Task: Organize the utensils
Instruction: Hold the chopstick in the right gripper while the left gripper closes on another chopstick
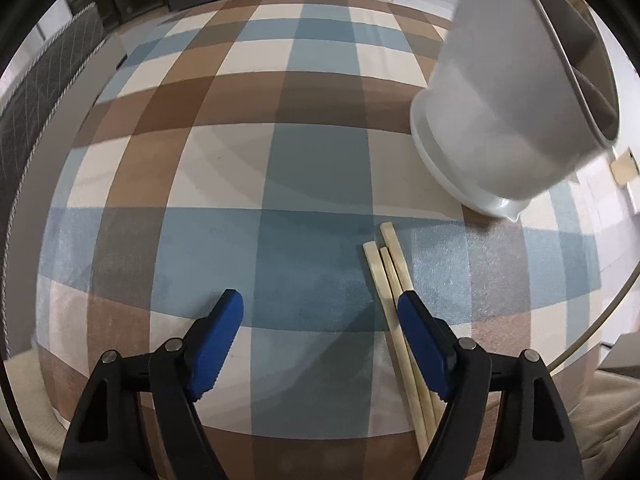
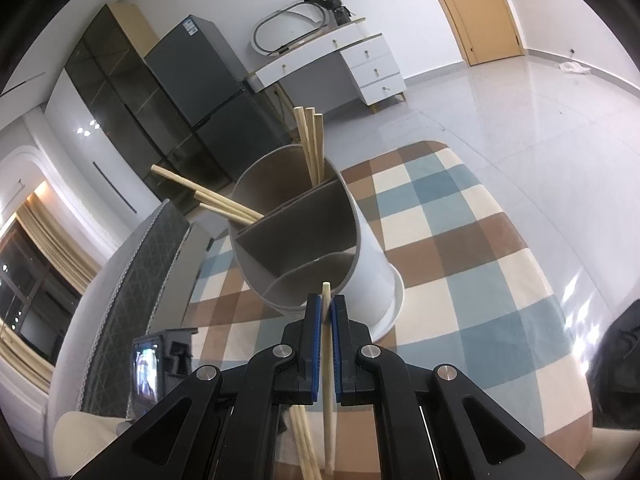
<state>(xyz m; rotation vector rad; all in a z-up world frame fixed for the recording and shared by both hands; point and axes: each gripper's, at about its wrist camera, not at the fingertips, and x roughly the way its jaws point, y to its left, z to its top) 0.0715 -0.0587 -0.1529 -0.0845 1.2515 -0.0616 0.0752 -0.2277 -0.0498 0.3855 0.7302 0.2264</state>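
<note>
Right wrist view: checked cloth (image 2: 460, 240) spreads beneath the gripper.
Holder (image 2: 304, 236): just ahead, compartments facing the fingertips, ready for loading.
Right gripper (image 2: 327, 308): clamped on one chopstick (image 2: 329, 380).
Left gripper (image 1: 320, 304): jaws apart, empty, loose chopsticks (image 1: 390, 276) beside its right finger.

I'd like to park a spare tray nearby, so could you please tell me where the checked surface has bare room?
The checked blue, brown and cream cloth lies bare left of the loose wooden chopsticks and beyond the open left gripper. It is crowded at the right: the white divided utensil holder stands just beyond the chopsticks' ends.
</note>
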